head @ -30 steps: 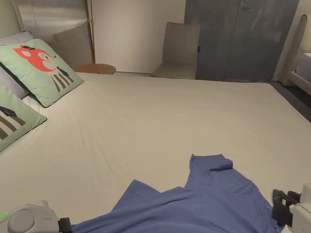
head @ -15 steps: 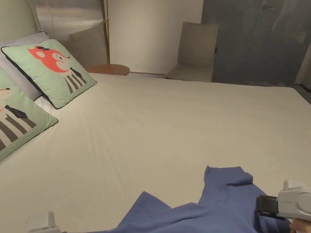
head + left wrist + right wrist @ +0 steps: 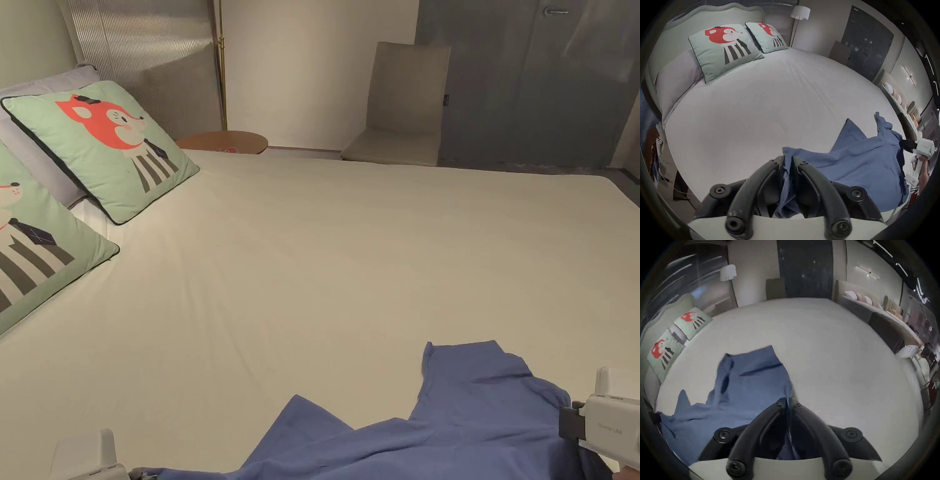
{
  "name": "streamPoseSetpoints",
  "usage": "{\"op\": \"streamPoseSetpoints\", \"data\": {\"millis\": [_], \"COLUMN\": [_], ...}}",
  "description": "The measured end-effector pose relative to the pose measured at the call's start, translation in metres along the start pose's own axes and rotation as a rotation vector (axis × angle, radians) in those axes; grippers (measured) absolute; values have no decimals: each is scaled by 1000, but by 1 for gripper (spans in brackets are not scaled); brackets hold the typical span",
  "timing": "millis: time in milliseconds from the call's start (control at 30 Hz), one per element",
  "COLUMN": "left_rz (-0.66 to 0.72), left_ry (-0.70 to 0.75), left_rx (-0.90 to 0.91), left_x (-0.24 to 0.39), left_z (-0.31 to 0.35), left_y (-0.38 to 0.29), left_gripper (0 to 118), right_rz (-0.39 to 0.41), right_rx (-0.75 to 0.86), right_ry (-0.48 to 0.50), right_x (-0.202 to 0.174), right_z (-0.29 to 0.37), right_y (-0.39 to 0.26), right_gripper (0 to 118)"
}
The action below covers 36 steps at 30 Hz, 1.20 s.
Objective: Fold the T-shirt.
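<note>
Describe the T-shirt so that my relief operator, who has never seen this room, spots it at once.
Find the wide pale bed; at its near edge the T-shirt lies spread between the left gripper and right gripper. It is the one plain blue cloth, unlike the green cushions.

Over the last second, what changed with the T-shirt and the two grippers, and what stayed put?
The right gripper went from open beside the T-shirt to shut on its right edge, drawing the cloth up a little. The small folded-over flap on the sleeve nearest the chair has flattened out. The left gripper stayed clamped on the shirt's left edge. The bed and pillows are as before; only the head camera panned.
</note>
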<state>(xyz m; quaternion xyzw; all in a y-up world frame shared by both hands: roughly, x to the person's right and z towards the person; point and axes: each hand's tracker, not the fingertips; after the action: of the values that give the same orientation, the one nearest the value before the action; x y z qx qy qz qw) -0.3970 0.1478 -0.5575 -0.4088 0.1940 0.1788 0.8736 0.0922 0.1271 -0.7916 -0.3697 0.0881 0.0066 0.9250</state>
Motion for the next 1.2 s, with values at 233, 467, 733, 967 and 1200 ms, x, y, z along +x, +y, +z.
{"op": "streamPoseSetpoints", "data": {"millis": [233,467,733,967,1200], "left_rz": [-53,-118,-107,-91,-92], "left_ry": [-48,-97,-145,-203,-254], "left_rx": [175,351,540,624,733], "left_x": [17,37,34,42,65], "left_z": [45,94,124,153,198], "left_y": [3,-2,-15,26,105], "left_gripper": [7,7,7,6,6], "right_rz": [5,-43,-57,-48,-66], "right_rx": [299,559,728,815,924], "right_ry": [-5,-69,-180,-167,-141], "right_x": [-2,-12,-21,-22,-2], "right_z": [114,215,296,329,344], "right_y": [-26,-68,-98,-58,27], "right_gripper": [4,4,4,4,4]}}
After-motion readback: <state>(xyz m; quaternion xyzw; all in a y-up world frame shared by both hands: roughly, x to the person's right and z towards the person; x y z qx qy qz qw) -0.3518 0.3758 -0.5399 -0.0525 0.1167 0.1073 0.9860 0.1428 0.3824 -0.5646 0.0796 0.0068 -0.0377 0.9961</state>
